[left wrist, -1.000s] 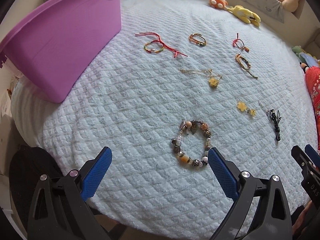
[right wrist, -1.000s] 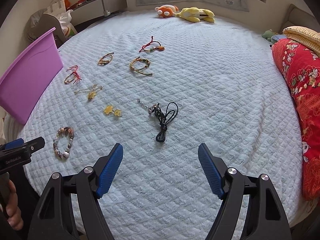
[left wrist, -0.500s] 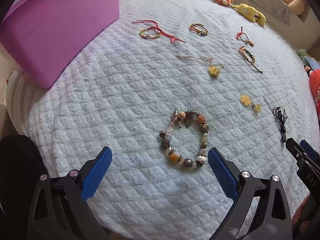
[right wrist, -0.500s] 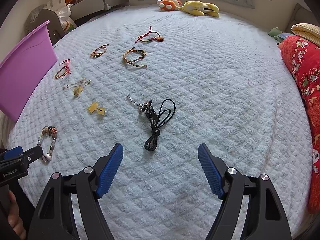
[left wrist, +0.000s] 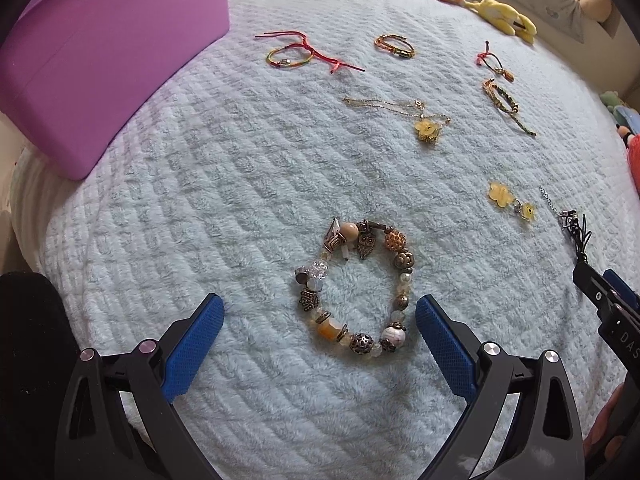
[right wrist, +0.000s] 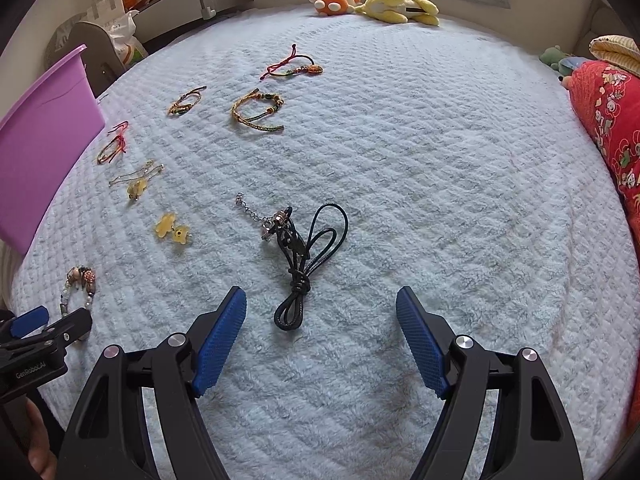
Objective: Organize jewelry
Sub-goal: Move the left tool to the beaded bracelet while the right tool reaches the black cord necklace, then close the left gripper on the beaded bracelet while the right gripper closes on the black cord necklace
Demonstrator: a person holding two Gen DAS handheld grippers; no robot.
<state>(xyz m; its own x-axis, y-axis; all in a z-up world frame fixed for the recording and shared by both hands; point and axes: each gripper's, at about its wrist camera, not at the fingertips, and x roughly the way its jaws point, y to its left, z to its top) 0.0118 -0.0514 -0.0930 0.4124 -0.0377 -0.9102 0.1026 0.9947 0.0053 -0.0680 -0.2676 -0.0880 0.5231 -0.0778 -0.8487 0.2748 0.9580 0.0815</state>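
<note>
Left wrist: purple bin [left wrist: 108,60] beyond beaded bracelet [left wrist: 356,288], plush toys [left wrist: 496,12] farther.

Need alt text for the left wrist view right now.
The open left claw hovers around a beaded charm bracelet on a pale quilted bedspread. Smaller bracelets and yellow flower earrings lie beyond; a purple bin sits upper left.

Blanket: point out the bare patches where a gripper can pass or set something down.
Free: the wide blanket stretch between the black cord necklace and the red pillow; also between the purple bin and the beaded bracelet. Crowded: the jewelry rows by the bin.
</note>
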